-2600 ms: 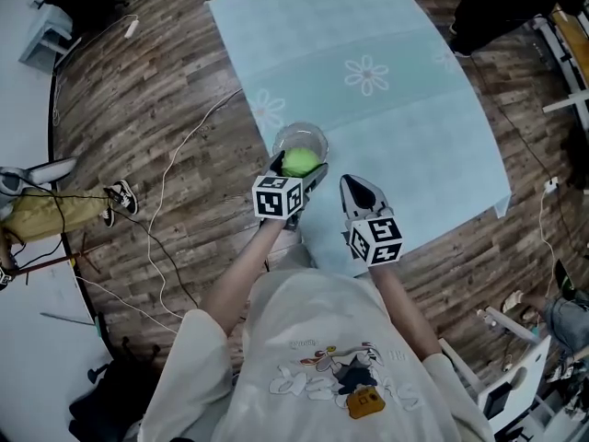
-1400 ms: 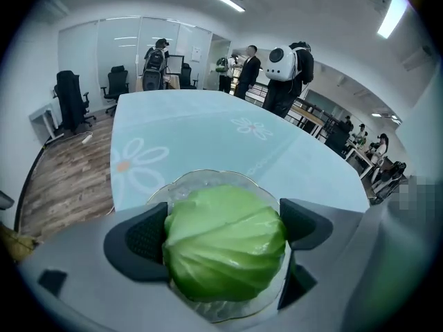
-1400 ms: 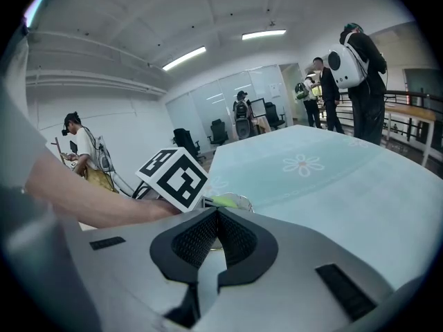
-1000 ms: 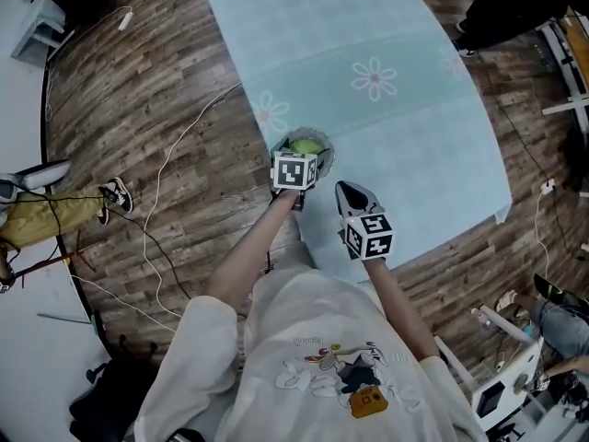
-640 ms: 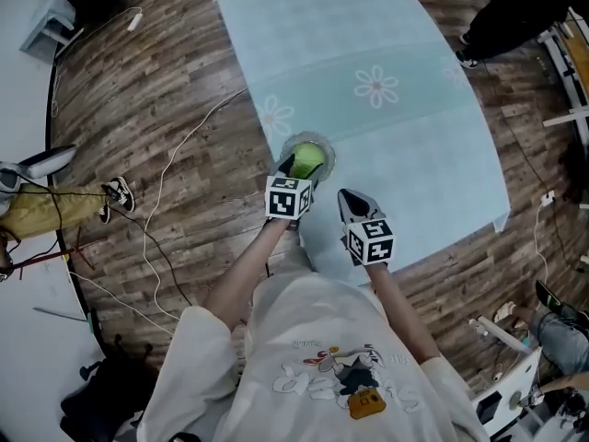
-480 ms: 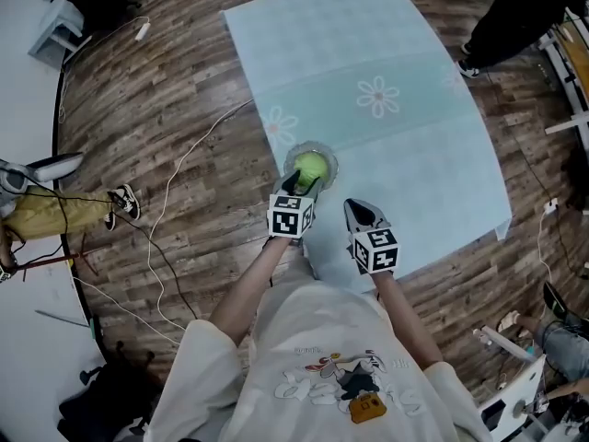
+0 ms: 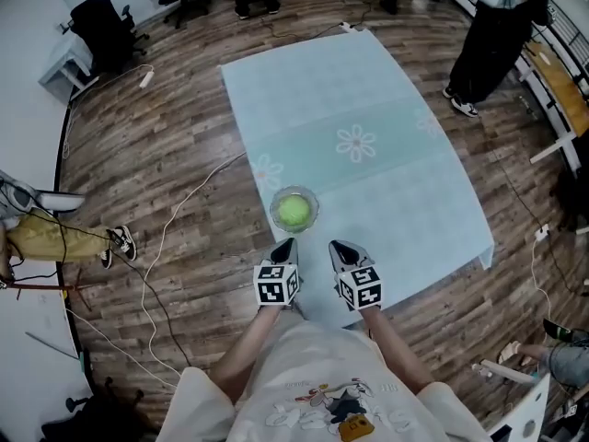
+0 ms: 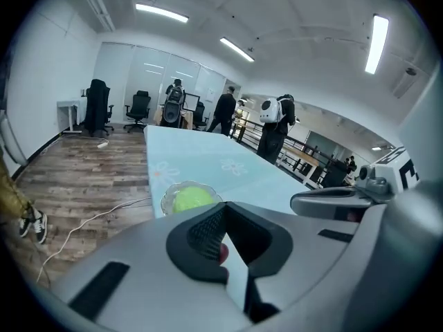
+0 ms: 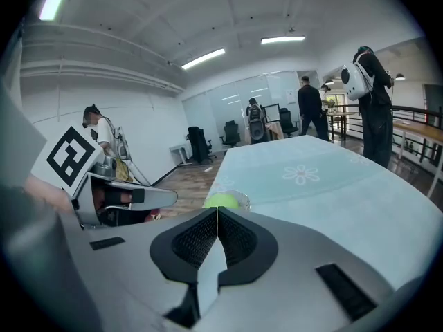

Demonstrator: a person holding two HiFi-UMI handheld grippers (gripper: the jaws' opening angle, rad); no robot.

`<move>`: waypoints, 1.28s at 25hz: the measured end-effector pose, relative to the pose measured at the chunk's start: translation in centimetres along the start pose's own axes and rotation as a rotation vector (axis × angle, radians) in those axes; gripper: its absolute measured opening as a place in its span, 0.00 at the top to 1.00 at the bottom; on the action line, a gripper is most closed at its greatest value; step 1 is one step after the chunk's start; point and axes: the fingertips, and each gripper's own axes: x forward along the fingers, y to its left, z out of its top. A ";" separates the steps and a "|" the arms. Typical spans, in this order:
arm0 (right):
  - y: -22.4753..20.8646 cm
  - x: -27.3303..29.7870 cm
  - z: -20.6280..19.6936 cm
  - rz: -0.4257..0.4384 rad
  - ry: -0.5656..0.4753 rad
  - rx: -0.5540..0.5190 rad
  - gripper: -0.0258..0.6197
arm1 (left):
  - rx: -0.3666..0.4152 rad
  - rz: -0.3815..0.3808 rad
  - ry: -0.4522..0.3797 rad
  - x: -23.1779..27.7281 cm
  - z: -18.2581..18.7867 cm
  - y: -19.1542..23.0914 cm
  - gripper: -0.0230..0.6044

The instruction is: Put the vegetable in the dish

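A round green vegetable [image 7: 294, 211] lies in the small clear glass dish [image 7: 274, 213] near the front left of the table. In the left gripper view the vegetable [image 8: 191, 199] shows just past the jaws, inside the dish [image 8: 166, 200]. My left gripper [image 7: 286, 244] hangs a short way in front of the dish, shut and empty, its pads meeting [image 8: 224, 211]. My right gripper [image 7: 337, 246] hovers beside it over the table's front edge, also shut with nothing in it [image 9: 217, 216]. From that gripper's view the vegetable [image 9: 220, 200] peeks over the jaws.
A light blue cloth with flower prints covers the table [image 7: 368, 109]. White cables [image 7: 166, 238] trail over the wooden floor at left. A person [image 7: 488, 35] stands at the table's far right corner; office chairs [image 7: 101, 26] stand at the back left.
The left gripper let go of the vegetable in the dish, pulled back toward me and shut. The right gripper also drew back a little.
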 end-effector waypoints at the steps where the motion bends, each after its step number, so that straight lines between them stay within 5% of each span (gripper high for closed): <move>1: 0.2 -0.8 -0.2 0.009 -0.003 -0.005 0.93 | -0.008 -0.005 -0.005 -1.0 -0.3 -0.7 0.96; 19: 5.2 -13.8 -3.8 0.134 -0.088 0.012 0.93 | 0.086 -0.112 -0.038 -15.3 -6.5 -12.6 0.96; 32: 11.2 -20.5 -3.8 0.256 -0.144 -0.027 0.93 | 0.124 -0.125 -0.195 -19.9 -5.6 -16.8 0.96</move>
